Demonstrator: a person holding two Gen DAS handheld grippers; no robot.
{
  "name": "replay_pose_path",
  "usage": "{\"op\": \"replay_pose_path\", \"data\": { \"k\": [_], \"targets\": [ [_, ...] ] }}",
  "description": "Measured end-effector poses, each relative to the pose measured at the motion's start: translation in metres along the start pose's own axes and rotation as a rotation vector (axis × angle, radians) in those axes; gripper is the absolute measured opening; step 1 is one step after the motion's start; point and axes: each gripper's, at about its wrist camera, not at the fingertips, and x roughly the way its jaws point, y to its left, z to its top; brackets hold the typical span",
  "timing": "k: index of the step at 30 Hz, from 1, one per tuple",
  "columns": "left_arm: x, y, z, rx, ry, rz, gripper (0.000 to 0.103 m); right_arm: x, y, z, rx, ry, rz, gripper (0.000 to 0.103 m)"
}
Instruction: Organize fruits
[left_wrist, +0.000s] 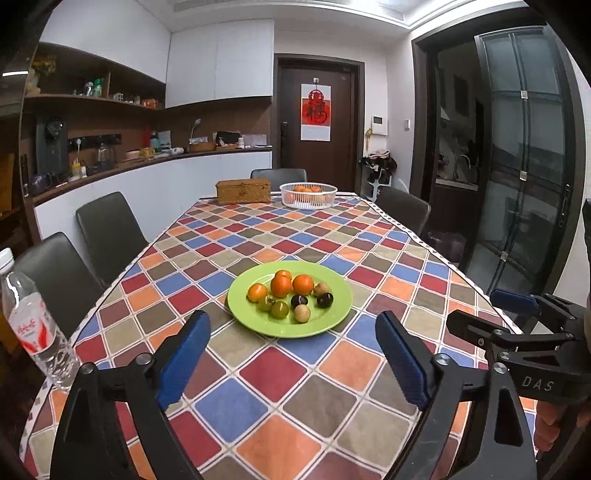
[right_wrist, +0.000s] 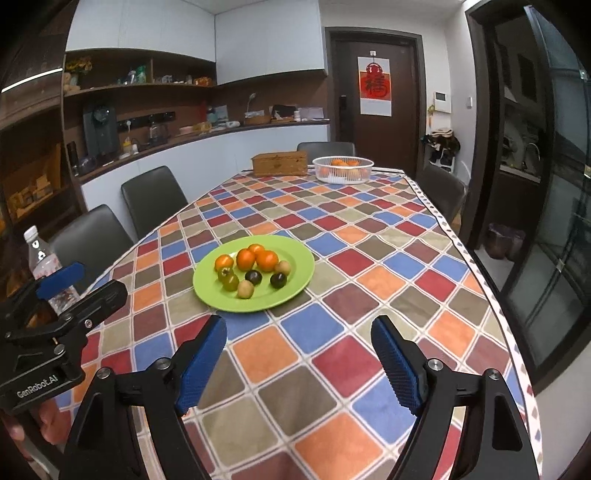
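Plainly, both tongs hang released and empty over the near bench (left_wrist: 295, 387): the left tongs (left_wrist: 293, 362) and right tongs (right_wrist: 298, 363) gape short of the green plate (left_wrist: 332, 317). On it sit orange fruits (left_wrist: 280, 286), dark plums (left_wrist: 325, 300) and greenish ones, grouped by colour already or merely lying so; one cannot tell. A white basket (left_wrist: 308, 201) far off holds more oranges. Any pick wants a single fruit centred between the pads without nudging its touching neighbours.
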Motion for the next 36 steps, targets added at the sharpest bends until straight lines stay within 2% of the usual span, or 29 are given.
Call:
{"op": "replay_pose_path", "data": {
  "k": [4,17,36],
  "targets": [
    [-0.011,0.0,-0.005,-0.003,0.004,0.009,0.098,-0.012,0.004,-0.009,0.0,-0.005,-0.002,0.081],
    [-0.034,-0.007,-0.013,0.016,-0.015,0.018,0.102,-0.04,0.004,-0.026,0.009,-0.029,-0.028,0.081],
    [-0.062,-0.015,-0.026,0.057,-0.032,0.042,0.103,-0.063,0.004,-0.044,0.018,-0.046,-0.052,0.081]
  ]
}}
